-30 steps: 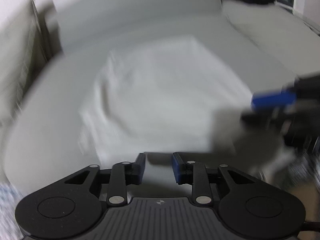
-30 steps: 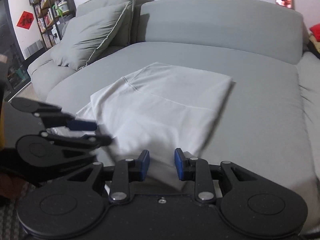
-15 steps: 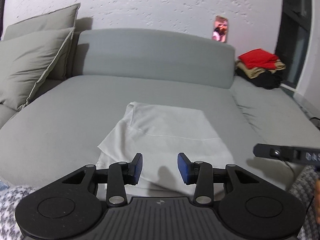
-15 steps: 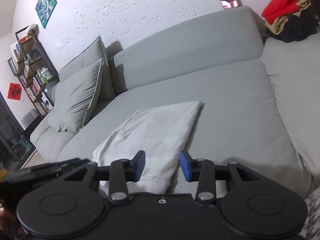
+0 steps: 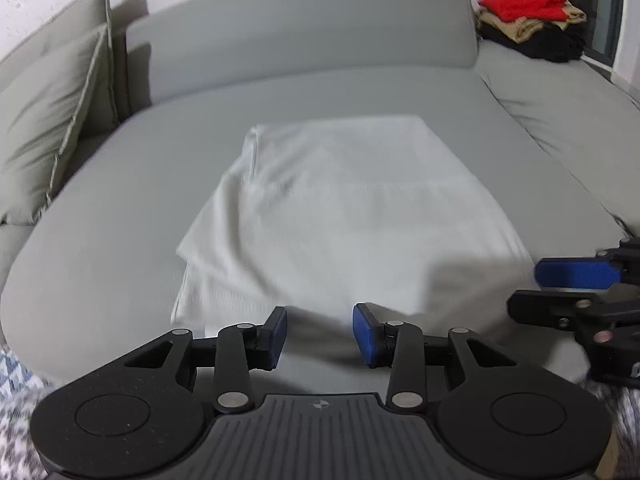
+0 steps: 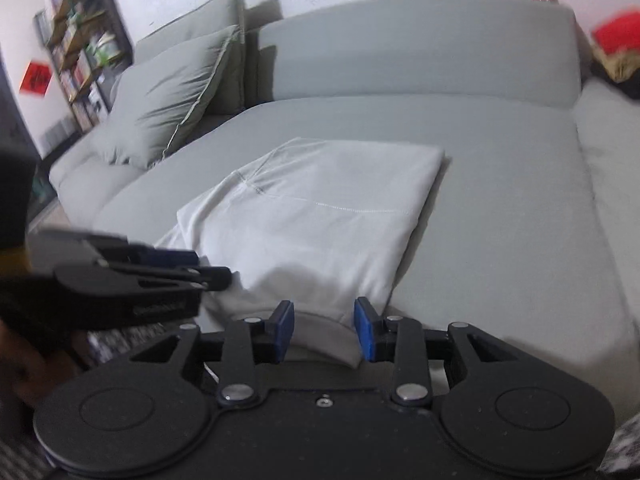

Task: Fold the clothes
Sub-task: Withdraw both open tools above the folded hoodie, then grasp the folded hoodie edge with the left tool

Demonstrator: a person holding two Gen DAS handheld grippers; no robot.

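A white garment [image 5: 340,208], soft cotton folded into a rough rectangle with a stitched seam across it, is lying on the smooth grey sofa [image 5: 312,92] just ahead of both pairs of fingers. The left gripper [image 5: 320,334] is hovering with its blue-padded fingers apart, having just been opening, nothing between them. The right gripper [image 6: 325,330] is likewise spreading, its fingers standing either side of the garment's near hem without pressing it.
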